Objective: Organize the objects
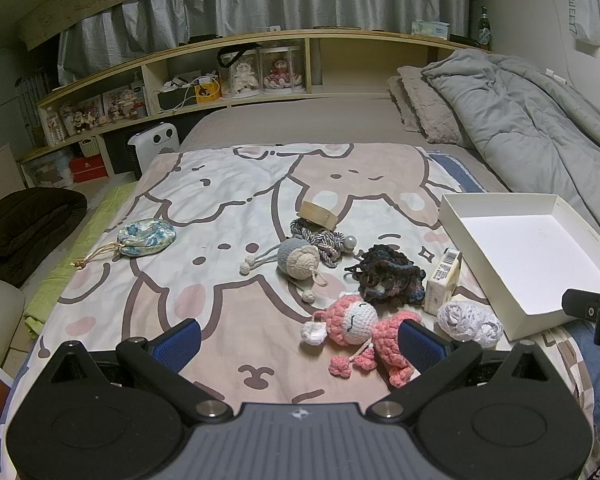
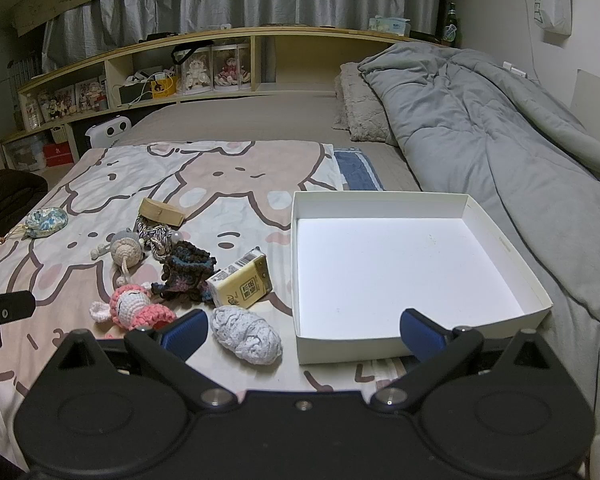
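A pile of small items lies on the cartoon-print blanket: a pink crochet doll [image 1: 350, 324] [image 2: 134, 306], a white crochet piece [image 1: 470, 318] [image 2: 246, 334], a dark crochet piece [image 1: 388, 274] [image 2: 186, 268], a yellow carton [image 1: 444, 280] [image 2: 242, 284], a grey crochet doll [image 1: 298, 258] [image 2: 126, 248], a rope bundle [image 1: 320, 238], a wooden box [image 1: 318, 214] [image 2: 160, 210] and a floral pouch [image 1: 146, 238] [image 2: 46, 220]. An empty white box [image 1: 540, 304] [image 2: 420, 338] sits at the right. My left gripper [image 1: 300, 338] is open just before the pink doll. My right gripper [image 2: 302, 330] is open at the white box's near wall.
A rumpled grey duvet [image 2: 480, 120] and pillows [image 1: 424, 108] lie along the right side of the bed. A wooden shelf [image 1: 260, 38] with dolls and clutter runs along the far side. A dark cushion [image 1: 24, 224] and a white heater [image 1: 154, 146] stand left of the bed.
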Available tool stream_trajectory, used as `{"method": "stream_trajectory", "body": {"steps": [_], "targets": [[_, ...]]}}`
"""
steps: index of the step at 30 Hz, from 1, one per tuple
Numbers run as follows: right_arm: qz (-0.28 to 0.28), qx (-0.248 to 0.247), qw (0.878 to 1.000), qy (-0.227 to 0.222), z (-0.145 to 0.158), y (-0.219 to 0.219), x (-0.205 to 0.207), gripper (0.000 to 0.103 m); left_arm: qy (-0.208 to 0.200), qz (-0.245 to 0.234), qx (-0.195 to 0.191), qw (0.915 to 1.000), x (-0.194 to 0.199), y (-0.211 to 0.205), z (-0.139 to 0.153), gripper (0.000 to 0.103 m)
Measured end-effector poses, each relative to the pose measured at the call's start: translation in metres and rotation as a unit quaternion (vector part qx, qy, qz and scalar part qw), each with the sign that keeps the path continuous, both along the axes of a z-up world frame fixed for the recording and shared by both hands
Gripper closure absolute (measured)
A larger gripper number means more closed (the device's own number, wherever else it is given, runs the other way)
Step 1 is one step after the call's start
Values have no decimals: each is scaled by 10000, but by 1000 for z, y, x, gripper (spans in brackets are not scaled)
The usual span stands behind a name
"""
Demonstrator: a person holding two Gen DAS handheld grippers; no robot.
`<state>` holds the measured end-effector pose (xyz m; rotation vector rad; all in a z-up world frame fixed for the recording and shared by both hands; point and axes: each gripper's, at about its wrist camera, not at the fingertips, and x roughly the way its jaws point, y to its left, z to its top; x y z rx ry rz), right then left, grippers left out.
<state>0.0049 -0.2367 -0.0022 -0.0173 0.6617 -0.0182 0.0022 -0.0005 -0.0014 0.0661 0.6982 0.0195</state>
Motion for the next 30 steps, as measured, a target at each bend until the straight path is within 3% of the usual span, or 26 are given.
{"method": "stream_trajectory", "body": {"steps": [18, 30], "targets": [[-101, -28, 9999, -89, 2, 2, 1, 0, 64, -115, -102, 9999, 9, -7, 2, 0], [-362, 452, 9983, 117, 9, 6, 37, 2, -131, -985, 23, 9950, 53, -21, 22, 0]]}}
